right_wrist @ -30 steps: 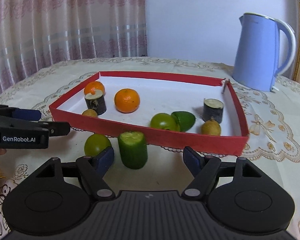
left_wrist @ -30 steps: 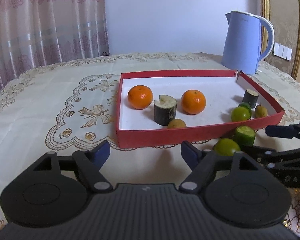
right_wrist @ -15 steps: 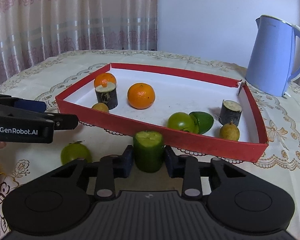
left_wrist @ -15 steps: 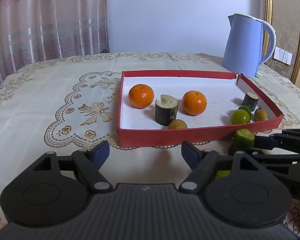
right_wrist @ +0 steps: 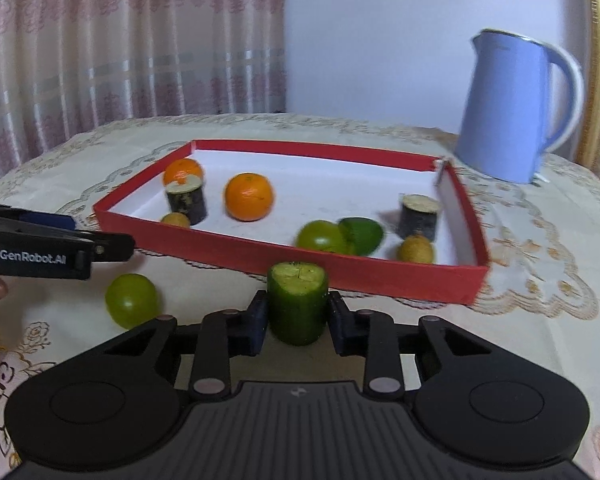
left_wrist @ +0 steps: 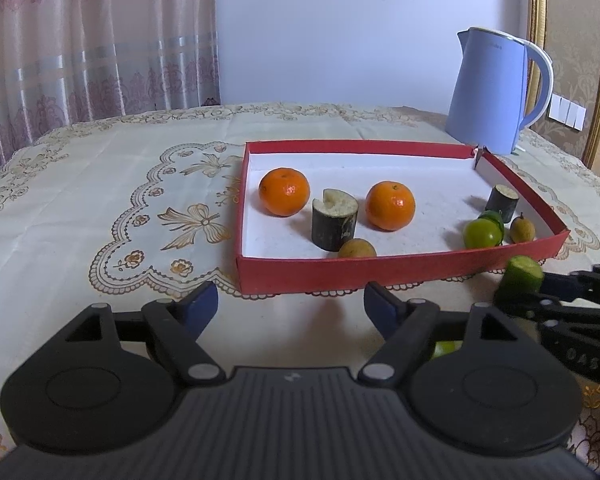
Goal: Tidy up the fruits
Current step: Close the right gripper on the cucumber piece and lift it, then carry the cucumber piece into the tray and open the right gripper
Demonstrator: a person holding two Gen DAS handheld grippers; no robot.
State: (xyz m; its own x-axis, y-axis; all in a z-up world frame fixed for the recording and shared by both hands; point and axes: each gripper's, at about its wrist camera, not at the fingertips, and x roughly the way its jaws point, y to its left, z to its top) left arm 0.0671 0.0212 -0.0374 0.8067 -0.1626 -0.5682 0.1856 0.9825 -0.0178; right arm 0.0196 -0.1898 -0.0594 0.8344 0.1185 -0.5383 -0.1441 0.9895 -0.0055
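Tablecloth [right_wrist: 540, 320]: cucumber chunk [right_wrist: 298, 304] newly clamped.

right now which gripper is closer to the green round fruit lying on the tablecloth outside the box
Left. The left gripper hangs open just above and beside the green round fruit, not touching it. The right gripper sits further to the fruit's right, shut on the cucumber piece.

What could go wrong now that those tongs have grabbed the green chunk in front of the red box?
The right tongs pinch the cucumber piece low on its smooth sides, so it might tip or slip out during lifting. The red box wall stands right behind it; a low carry could knock the rim. The green fruit lying loose nearby could get nudged and roll.
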